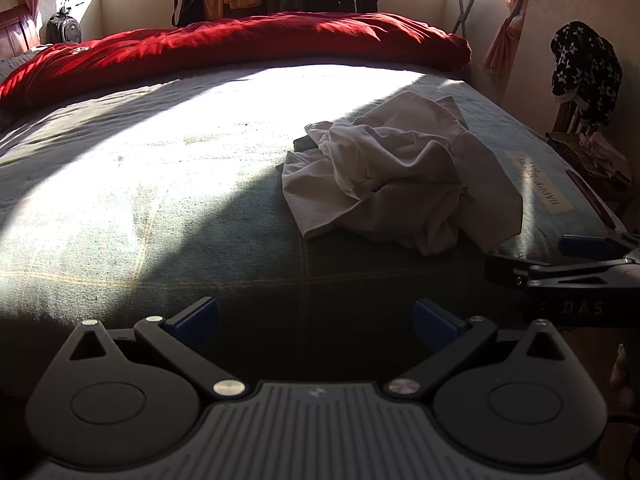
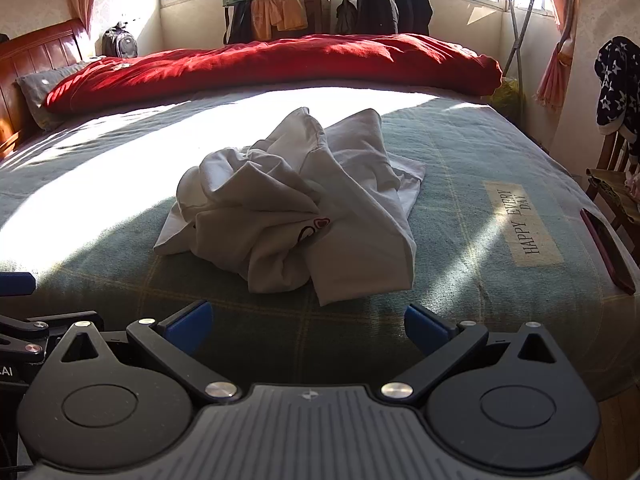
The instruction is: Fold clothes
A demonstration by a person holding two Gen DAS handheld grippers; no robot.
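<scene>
The crumpled white garment lies on the green bedspread straight ahead of the right gripper — nearer than the left gripper, from which it sits ahead-right — both with jaws wide and empty, clear bedspread to its left for spreading.

The crumpled white cotton-like cloth garment appears soft and matt. The grey-green woven bed cover looks coarse. The red quilt is matt fabric. The brown wooden headboard is glossy.
</scene>
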